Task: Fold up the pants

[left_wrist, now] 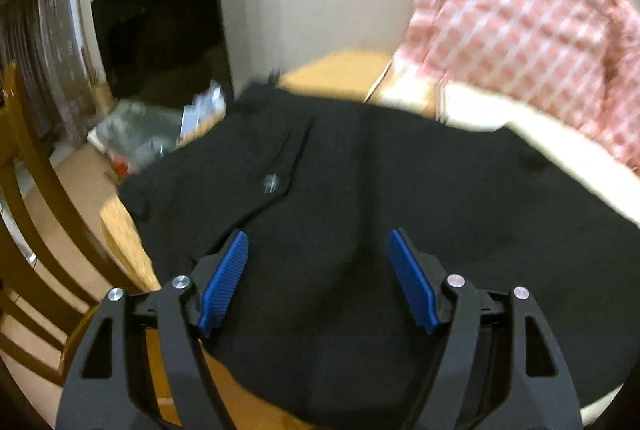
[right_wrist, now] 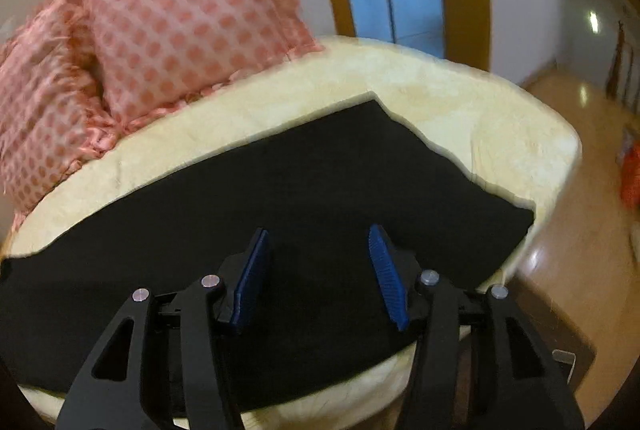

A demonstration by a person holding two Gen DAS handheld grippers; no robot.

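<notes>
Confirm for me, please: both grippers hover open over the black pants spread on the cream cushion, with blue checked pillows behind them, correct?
Not quite: the pillows are pink checked, not blue, as the right wrist view shows. The rest holds: the left gripper and right gripper are open over the black pants on the cream cushion.

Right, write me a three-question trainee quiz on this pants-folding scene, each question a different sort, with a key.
1. True or false: the left hand-held gripper is shut on the pants.
2. Multiple choice: the pants lie mostly on A) a cream cushion B) a glass table C) a blue rug.
3. Fill in: the pillows behind the pants are white and ____.

Key
1. False: its jaws stand apart above the cloth and hold nothing. The right hand-held gripper is open too.
2. A
3. pink
</notes>
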